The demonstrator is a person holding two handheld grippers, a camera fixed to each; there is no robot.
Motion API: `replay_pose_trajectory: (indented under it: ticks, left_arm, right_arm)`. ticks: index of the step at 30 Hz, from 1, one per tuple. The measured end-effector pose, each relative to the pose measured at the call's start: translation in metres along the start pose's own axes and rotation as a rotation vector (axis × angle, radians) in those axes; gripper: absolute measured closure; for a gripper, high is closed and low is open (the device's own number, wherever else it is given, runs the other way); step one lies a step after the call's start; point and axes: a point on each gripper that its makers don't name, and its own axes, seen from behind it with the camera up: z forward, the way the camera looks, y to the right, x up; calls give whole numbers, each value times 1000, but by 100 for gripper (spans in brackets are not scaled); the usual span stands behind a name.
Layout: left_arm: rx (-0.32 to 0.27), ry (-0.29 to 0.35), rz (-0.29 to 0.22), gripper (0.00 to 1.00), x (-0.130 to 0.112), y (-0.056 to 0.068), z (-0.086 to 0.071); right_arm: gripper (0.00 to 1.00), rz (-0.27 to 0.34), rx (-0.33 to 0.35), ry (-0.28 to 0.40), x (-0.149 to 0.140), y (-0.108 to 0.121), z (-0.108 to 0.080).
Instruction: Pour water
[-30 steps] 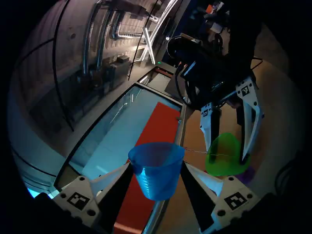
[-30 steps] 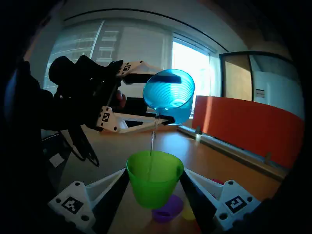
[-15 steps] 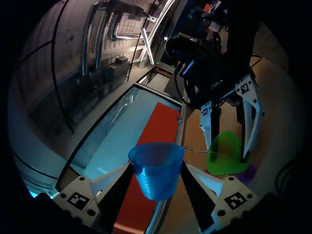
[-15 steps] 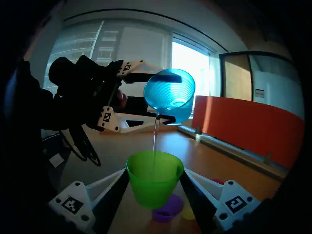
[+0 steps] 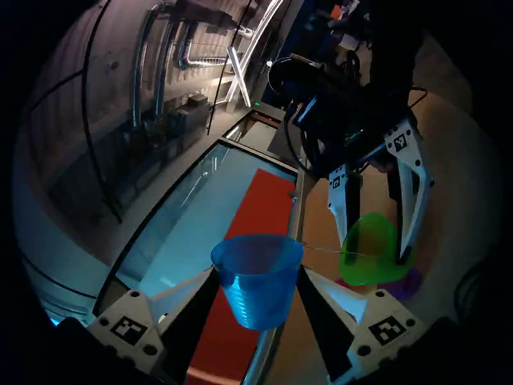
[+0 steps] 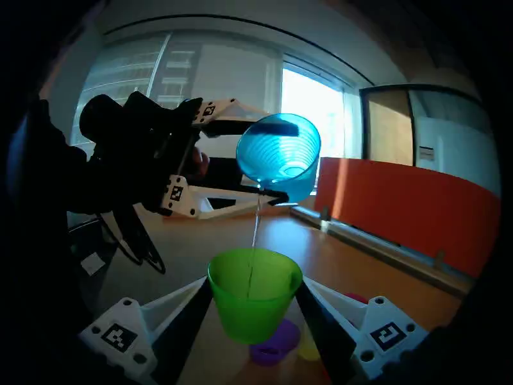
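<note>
One worktop (image 6: 192, 247): brown wood, lying below both grippers.
Orange partition panel (image 6: 410, 205): stands upright along the worktop's far edge.
Left gripper (image 5: 258, 282): fingers clenched on a translucent blue plastic cup (image 5: 258, 292), one on each side. In the right gripper view this gripper sits high above the worktop, with a hand behind it.
Right gripper (image 6: 254, 295): fingers pressed against both sides of a translucent green plastic cup (image 6: 253, 305).
Blue cup: tipped well over, its ribbed inside turned toward the right gripper view, above the green cup and apart from it.
Green cup: upright, mouth open, under the blue cup's lower rim. Whether its base touches the worktop cannot be told.
Water stream (image 6: 254, 224): a thin thread running from the blue cup's lower rim into the green cup's mouth.
Small purple cup (image 6: 276, 343): on the worktop just behind the green cup's base, with a yellow piece (image 6: 308, 350) beside it.
</note>
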Motion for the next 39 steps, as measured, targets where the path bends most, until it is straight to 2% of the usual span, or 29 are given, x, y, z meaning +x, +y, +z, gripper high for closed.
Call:
replay_pose_trajectory:
  ticks: [39]
  left_arm:
    - [-1, -1, 64, 17, 3, -2, 0]
  right_arm:
    - [10, -2, 1, 0, 1, -2, 2]
